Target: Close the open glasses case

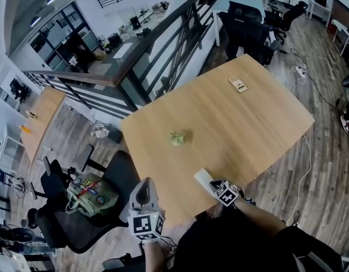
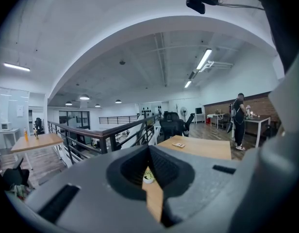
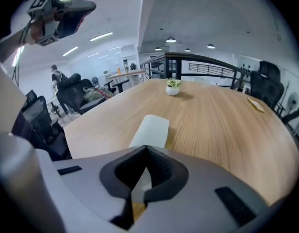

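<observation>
Head view: we note the white glasses case (image 1: 202, 178) lying flat on the table (image 1: 248, 129) by its near edge, and it looks closed. Right tongs (image 3: 146, 148) are pressed together, empty, with tips just beside the case's near end. Left tongs (image 2: 149, 148) are also pressed together, holding nothing, off the table's edge.

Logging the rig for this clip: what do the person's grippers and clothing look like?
The left gripper and the right gripper look alike. Each has a pale grey moulded plastic body, dark ribbed fingers set in a rounded black recess, and a cube bearing black-and-white square markers at the rear. The person wears a dark top.
</observation>
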{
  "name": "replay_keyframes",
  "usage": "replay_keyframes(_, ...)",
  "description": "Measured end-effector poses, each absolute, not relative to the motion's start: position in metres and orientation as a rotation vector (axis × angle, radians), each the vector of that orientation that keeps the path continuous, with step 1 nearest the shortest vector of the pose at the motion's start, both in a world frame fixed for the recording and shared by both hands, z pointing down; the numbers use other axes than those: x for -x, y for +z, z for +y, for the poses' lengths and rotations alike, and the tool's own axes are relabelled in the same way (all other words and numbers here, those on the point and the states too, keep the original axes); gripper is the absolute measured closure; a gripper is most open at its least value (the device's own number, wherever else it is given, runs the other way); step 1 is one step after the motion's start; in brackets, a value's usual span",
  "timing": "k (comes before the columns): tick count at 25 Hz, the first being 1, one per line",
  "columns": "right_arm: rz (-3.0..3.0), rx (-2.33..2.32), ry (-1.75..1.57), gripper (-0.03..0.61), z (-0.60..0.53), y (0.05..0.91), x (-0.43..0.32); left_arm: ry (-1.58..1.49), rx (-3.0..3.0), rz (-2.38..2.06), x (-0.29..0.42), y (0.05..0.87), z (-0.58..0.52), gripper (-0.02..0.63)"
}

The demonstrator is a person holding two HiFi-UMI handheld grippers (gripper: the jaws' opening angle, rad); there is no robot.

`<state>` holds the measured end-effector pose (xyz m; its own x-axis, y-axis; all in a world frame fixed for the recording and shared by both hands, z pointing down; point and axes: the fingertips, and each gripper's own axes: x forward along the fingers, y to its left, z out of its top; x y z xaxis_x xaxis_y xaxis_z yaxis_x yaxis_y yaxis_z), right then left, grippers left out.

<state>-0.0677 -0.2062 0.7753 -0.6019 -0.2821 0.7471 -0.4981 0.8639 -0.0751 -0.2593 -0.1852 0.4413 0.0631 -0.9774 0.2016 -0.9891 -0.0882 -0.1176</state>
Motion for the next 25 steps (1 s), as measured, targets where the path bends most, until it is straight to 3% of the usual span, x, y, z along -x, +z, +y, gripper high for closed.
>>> replay_keyframes(13, -2.246, -0.519, 0.475, 0.565, -0.208, 0.776, 0.067, 0.372, -2.249, -2.071, 0.258, 0.444, -0.19, 0.614)
replay_keyframes(25, -2.625, -0.744, 0.312, 0.565, -0.253, 0.601, 0.045, 0.365, -2.184, -2.063, 0.268, 0.45, -0.191, 0.614)
